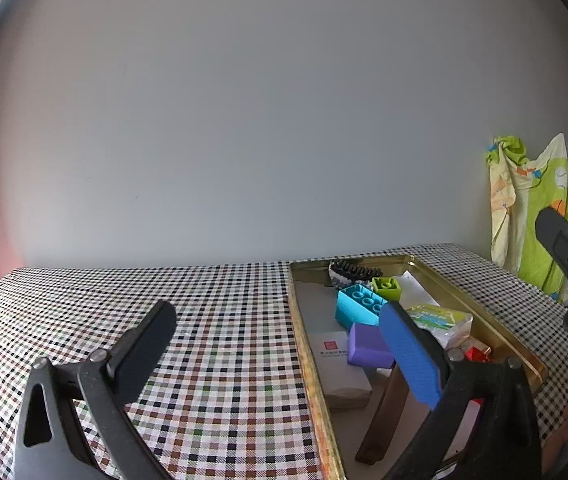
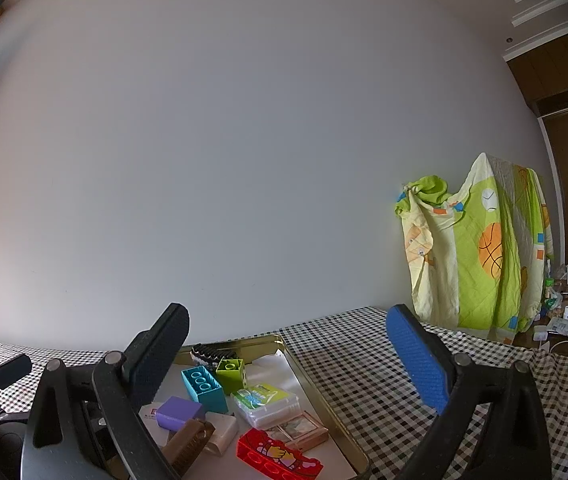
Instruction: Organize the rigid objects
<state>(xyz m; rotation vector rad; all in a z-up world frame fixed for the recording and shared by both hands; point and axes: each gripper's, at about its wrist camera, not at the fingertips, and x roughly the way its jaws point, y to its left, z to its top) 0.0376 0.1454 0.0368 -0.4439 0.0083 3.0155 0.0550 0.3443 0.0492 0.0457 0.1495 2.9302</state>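
A gold metal tray (image 1: 301, 332) (image 2: 323, 400) lies on the checked tablecloth. It holds a teal brick (image 1: 353, 304) (image 2: 204, 388), a green brick (image 1: 387, 288) (image 2: 230, 374), a purple block (image 1: 365, 346) (image 2: 178, 411), a red brick (image 2: 274, 458), a clear box with a green label (image 1: 439, 322) (image 2: 266, 404), a black comb (image 1: 353, 270) (image 2: 212, 352) and a brown piece (image 1: 383, 416) (image 2: 188, 448). My left gripper (image 1: 280, 352) is open and empty over the tray's left rim. My right gripper (image 2: 287, 364) is open and empty above the tray.
A white card box (image 1: 339, 368) (image 2: 220, 432) and a picture card (image 2: 303, 430) also lie in the tray. The checked cloth (image 1: 204, 340) (image 2: 371, 380) covers the table up to a plain wall. A green quilt (image 2: 491, 256) (image 1: 531, 216) hangs at the right.
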